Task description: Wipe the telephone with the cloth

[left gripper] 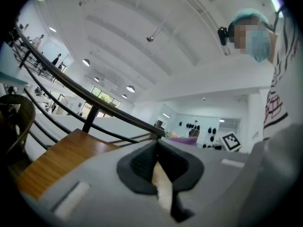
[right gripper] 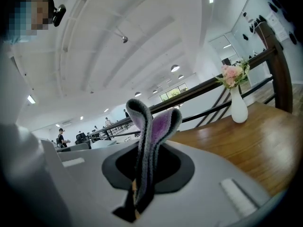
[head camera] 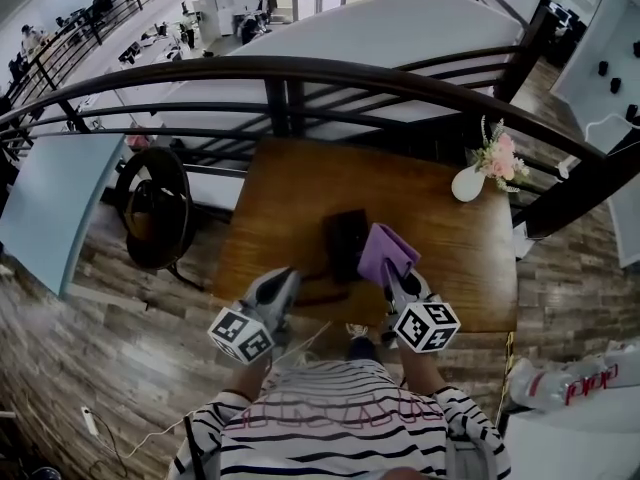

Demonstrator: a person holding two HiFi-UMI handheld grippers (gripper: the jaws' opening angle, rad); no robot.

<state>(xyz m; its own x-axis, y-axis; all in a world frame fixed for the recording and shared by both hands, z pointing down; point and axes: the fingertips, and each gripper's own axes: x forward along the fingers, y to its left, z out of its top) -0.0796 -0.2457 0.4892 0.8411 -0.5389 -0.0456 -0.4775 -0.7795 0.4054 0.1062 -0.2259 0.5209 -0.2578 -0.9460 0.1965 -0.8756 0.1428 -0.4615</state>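
In the head view, a brown wooden counter point(head camera: 460, 268) stands against a dark curved metal railing point(head camera: 300, 73). The black telephone point(head camera: 345, 238) sits about midway between the counter's left and right edges, somewhat closer to the near edge than to the far one. The right gripper point(head camera: 392, 273) hangs over the near edge and holds a folded purple cloth point(head camera: 385, 250) right against the telephone's right side; whether the two touch cannot be told. The left gripper point(head camera: 287, 278) is also at the near edge, to the left of the telephone and apart from it. A white vase of pink flowers point(head camera: 467, 183) stands by the far right corner. A black round-backed chair point(head camera: 155, 208) sits beyond the counter's left edge.

In the left gripper view, the dark fingers point(left gripper: 139, 167) meet at their tips with nothing between them. The counter's wood lies to the left and the railing runs behind it. A strip of the purple cloth and the right gripper's marker cube point(left gripper: 230, 142) show past the fingertips.

In the right gripper view, the fingers point(right gripper: 177, 167) are clamped on a fold of the cloth, which loops upright above them. The vase stands well apart on the counter behind.
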